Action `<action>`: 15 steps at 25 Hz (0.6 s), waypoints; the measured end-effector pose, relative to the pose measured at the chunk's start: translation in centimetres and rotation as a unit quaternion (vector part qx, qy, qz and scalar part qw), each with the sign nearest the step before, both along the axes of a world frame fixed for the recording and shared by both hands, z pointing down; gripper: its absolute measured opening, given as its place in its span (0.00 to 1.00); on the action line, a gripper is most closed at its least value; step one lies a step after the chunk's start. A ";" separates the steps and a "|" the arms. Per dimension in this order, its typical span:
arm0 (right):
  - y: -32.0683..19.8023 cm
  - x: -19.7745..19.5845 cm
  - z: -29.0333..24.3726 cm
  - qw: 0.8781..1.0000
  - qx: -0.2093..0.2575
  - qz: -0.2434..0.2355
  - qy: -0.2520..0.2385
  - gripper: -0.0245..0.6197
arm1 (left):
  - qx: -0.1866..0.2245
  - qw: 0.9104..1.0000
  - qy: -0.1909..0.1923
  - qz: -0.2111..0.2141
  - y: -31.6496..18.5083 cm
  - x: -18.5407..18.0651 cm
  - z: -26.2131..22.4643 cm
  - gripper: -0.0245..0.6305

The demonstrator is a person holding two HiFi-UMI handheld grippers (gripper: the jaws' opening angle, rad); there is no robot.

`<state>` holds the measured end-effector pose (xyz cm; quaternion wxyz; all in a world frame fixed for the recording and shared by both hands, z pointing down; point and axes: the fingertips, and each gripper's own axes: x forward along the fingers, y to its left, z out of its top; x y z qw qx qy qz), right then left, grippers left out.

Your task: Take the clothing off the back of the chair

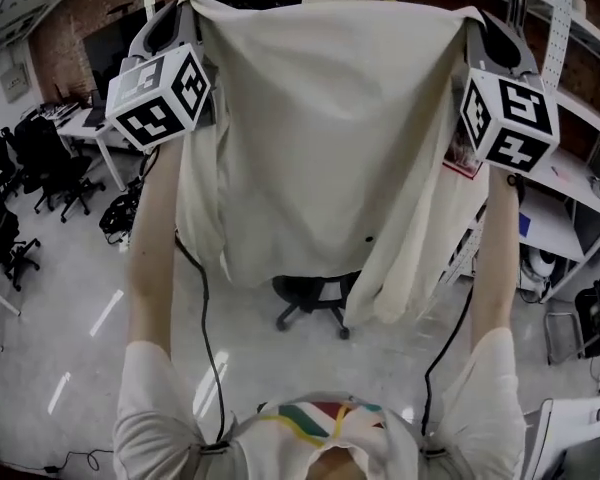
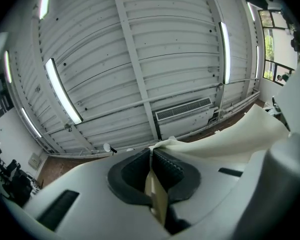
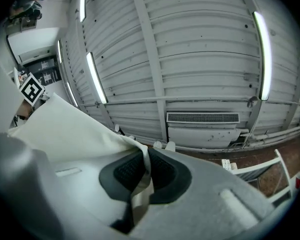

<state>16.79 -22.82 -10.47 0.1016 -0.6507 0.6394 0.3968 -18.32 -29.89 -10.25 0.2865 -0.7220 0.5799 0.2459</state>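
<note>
A cream-white shirt (image 1: 320,138) hangs spread out in the air between both grippers, high in front of me. My left gripper (image 1: 185,13) is shut on its top left corner, and the cloth (image 2: 157,196) shows pinched between the black pads. My right gripper (image 1: 475,23) is shut on the top right corner, with cloth (image 3: 140,189) squeezed between its pads. Both grippers point upward toward the ceiling. The black office chair (image 1: 315,303) stands on the floor below the shirt's hem, its back hidden behind the fabric; only the seat edge and wheeled base show.
A white desk (image 1: 90,128) and several black chairs (image 1: 40,168) stand at the left. White shelving (image 1: 570,88) and a desk (image 1: 555,218) run along the right. Cables (image 1: 205,318) trail from both grippers. The ribbed ceiling with strip lights (image 2: 62,91) fills both gripper views.
</note>
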 end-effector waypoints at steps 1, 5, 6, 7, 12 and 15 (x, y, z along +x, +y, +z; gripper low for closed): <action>0.5 -0.3 -0.2 1.000 0.006 -0.003 0.000 0.05 | 0.007 1.000 -0.002 0.002 0.8 0.2 -0.3 0.07; 1.8 -1.8 0.1 1.000 0.010 -0.029 0.003 0.05 | 0.040 0.999 -0.030 0.004 4.4 1.9 -0.5 0.07; 2.0 -2.2 0.6 0.999 0.008 -0.035 0.004 0.05 | 0.045 0.998 -0.038 0.008 5.3 2.4 -0.2 0.07; 2.1 -2.5 1.3 0.999 0.006 -0.039 0.004 0.05 | 0.047 0.998 -0.045 0.014 6.2 3.0 0.2 0.07; 2.1 -3.6 6.4 0.998 -0.028 -0.061 0.006 0.05 | 0.018 0.997 -0.062 0.038 7.4 5.1 4.5 0.07; 2.1 -4.2 10.7 0.996 -0.059 -0.060 0.014 0.05 | -0.007 0.997 -0.062 0.036 7.6 5.3 8.8 0.07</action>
